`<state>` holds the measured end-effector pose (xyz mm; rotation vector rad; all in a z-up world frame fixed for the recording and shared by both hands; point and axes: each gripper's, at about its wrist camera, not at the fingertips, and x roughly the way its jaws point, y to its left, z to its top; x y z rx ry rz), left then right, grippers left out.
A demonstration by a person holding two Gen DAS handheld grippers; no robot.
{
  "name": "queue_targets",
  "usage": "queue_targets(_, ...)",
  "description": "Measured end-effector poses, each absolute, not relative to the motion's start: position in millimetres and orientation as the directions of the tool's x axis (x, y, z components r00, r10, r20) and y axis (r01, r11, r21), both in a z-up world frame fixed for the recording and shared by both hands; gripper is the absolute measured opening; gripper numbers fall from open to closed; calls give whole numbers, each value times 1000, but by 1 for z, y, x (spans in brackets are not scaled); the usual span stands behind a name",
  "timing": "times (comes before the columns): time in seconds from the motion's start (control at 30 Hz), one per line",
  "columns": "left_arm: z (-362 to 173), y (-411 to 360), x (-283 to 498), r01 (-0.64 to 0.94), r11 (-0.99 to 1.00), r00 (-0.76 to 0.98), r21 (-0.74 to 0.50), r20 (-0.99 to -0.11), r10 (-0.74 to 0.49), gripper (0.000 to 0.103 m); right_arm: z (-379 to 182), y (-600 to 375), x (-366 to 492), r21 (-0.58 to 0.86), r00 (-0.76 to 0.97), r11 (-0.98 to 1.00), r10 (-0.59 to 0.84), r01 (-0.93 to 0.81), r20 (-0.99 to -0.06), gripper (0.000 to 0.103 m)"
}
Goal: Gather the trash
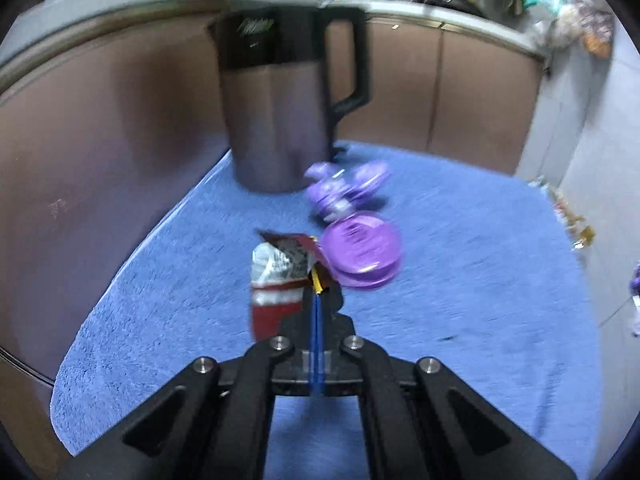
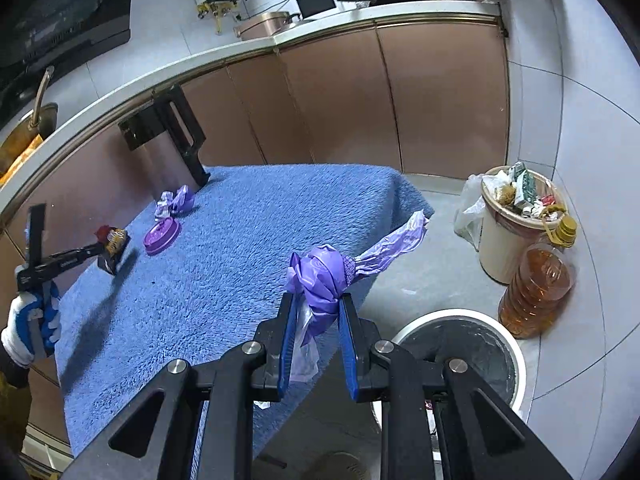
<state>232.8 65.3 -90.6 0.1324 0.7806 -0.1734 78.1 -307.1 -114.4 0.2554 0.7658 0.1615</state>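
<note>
Seemingly the blurred left claw [image 1: 316, 292] pinches a half-hidden red wrapper [image 1: 276, 276].

Both wrist views angle down, close over shared blue towel [image 1: 480, 280]; kettle [image 2: 160, 152] behind.

Domestic kitchen. Beyond the fingers: a curved white countertop [image 2: 224, 54] over brown cabinet doors [image 2: 332, 96], a white microwave oven [image 2: 320, 0], and a black range hood [image 2: 60, 16]. Right of them, an amber cooking-oil bottle [image 2: 536, 284] stands on grey floor tiles [image 2: 580, 160].
</note>
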Motion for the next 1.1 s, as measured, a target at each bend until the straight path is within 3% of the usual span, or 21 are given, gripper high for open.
queue_targets(0.27, -34, -32, 185, 417, 907, 683, -53, -640, -351, 0, -109, -349, 48, 302, 744, 953, 203, -1, -636, 20)
queue_targets(0.5, -29, -144, 155, 619, 771, 534, -153, -638, -555, 0, -132, -385, 34, 301, 726, 951, 164, 62, -668, 20)
queue_targets(0.87, -116, -301, 161, 738, 642, 292, -210, -758, -583, 0, -204, -432, 54, 301, 631, 936, 125, 180, -766, 20)
queue_targets(1.1, -162, -336, 175, 740, 634, 225, -226, -804, -550, 3, -247, -442, 74, 277, 557, 938, 118, 210, -822, 23)
